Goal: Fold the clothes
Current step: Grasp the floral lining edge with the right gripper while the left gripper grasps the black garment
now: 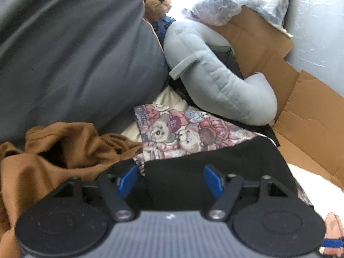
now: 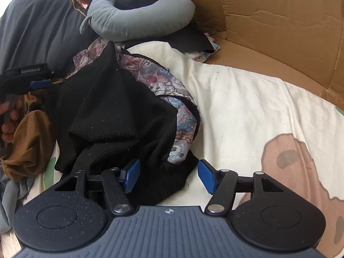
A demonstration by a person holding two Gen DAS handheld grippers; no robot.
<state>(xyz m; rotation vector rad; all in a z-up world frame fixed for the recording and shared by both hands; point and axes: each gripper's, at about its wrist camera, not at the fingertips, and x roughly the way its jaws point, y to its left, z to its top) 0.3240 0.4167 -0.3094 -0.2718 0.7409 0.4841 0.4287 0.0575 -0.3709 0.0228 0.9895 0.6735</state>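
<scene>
The left gripper [image 1: 171, 179] has its blue pads [image 1: 127, 180] spread wide with nothing pinched between them; black knit cloth lies under the gap. The right gripper [image 2: 167, 176] is equally wide open and grips nothing, its left pad [image 2: 131, 175] over the hem of the black sweater [image 2: 111, 116] and its right pad over bare sheet.

In the right wrist view, the black sweater sits crumpled at 12 o'clock from the fingers, with its bear-print lining [image 2: 167, 86] spilling out along the 1 o'clock side. It rests on a cream bedsheet [image 2: 247, 107] that stretches from 1 to 4 o'clock. A brown garment [image 2: 30, 137] lies bunched at 9 o'clock, touching the sweater. At 10 o'clock a hand [image 2: 8, 118] holds the other gripper.

In the left wrist view, the bear print [image 1: 172, 133] shows at 12 o'clock just beyond the black cloth, and the brown garment [image 1: 53, 150] is heaped at 10 o'clock. Farther out, a grey U-shaped pillow [image 1: 215, 75] lies at 12 to 1 o'clock, a dark grey pillow [image 1: 75, 53] fills 10 to 11 o'clock, a teddy bear [image 1: 159, 6] sits between them, and flattened cardboard [image 1: 279, 64] stands at 1 to 3 o'clock.
</scene>
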